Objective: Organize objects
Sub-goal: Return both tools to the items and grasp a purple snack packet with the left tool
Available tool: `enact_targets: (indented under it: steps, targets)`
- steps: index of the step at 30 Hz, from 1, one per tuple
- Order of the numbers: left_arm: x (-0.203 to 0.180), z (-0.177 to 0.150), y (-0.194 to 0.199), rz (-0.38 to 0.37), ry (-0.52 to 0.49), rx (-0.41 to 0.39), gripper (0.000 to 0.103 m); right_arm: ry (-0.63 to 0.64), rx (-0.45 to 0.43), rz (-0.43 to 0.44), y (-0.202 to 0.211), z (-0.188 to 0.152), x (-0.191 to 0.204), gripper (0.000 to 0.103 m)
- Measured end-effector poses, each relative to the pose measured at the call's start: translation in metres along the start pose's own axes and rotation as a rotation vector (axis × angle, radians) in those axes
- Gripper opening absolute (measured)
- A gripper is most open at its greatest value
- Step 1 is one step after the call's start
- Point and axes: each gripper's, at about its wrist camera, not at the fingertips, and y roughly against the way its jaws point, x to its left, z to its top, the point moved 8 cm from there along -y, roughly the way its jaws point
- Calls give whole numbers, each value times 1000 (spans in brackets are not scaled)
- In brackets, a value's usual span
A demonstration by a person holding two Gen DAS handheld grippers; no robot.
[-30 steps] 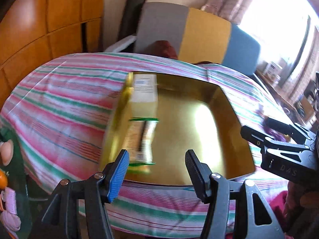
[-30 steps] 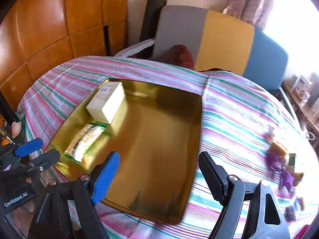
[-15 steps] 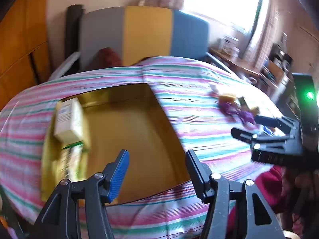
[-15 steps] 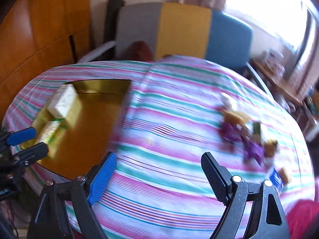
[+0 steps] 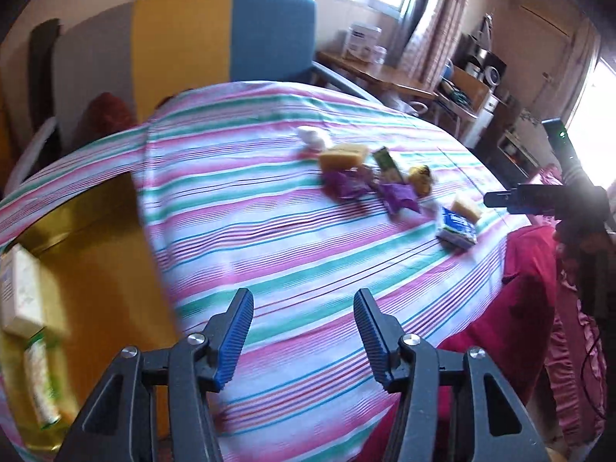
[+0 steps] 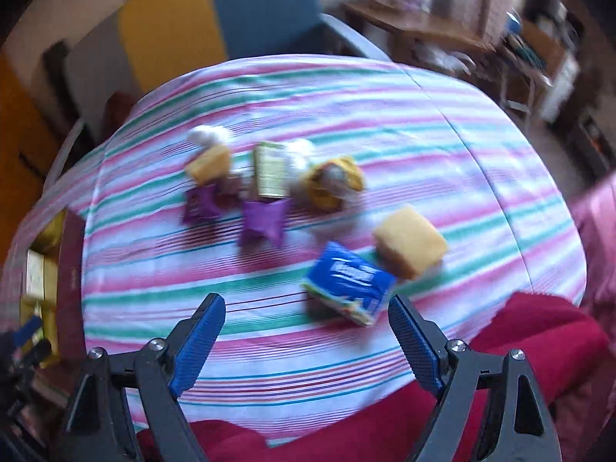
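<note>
Striped cloth (image 5: 269,223) in pink, green and white covers the counter under both my tongs. My left tongs (image 5: 303,331) hang spread apart with nothing between the pads, above the cloth's near edge. My right tongs (image 6: 304,340) are spread wide too and grip nothing; the blue packet (image 6: 348,283) lies just ahead of them, nearer the right pad.

Loose things cluster on the cloth: a yellow sponge (image 6: 410,244) touching or just beside the blue packet, two purple wrappers (image 6: 263,221) side by side, a green-edged box (image 6: 269,171) behind them, a yellow crumpled pack (image 6: 333,183) to its right, another yellow block (image 6: 208,163) and a white lump (image 6: 208,134) at the far left. The right view is blurred, so I cannot read labels.

At the left sits the gold tray (image 5: 100,261), with a white box (image 5: 19,288) and a green-trimmed packet (image 5: 40,385) along its left side. It is well apart from the cluster, with bare cloth between.

A red cushion (image 6: 519,342) bulges at the near edge by the right tongs. A grey, yellow and blue chair (image 5: 184,42) stands behind the counter.
</note>
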Motion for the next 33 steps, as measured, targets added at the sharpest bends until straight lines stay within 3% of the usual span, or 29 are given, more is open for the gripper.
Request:
enact_targets:
  steps: [4,9,13,16,20,27,30,32,33]
  targets:
    - [-27,12,-32,-63,-19,39,52,-131,1,20,-13,3,-36,87]
    - [-40,30,-74,-82,-5,74,50,-155,6,67,-33,-6,-39,86]
    - [-34,48,-109,-103,86,129,50,-189,-10,157,-35,-5,-42,81]
    - [-35,65,-133,-98,122,147,54,-198,-25,192,-34,-4,-40,81]
    - [-44,87,-163,-74,95,145,66,-189,-36,221,-32,-4,-37,81]
    - [-49,115,-217,11,45,175,68,-186,-41,252,-33,-4,-35,81]
    - [-42,114,-230,21,53,186,61,-179,-38,258,-34,-3,-34,81]
    - [-40,114,-227,29,35,168,38,-175,-30,264,-35,-3,-33,81]
    - [-39,111,-225,20,28,167,36,-174,-24,262,-36,-3,-33,81]
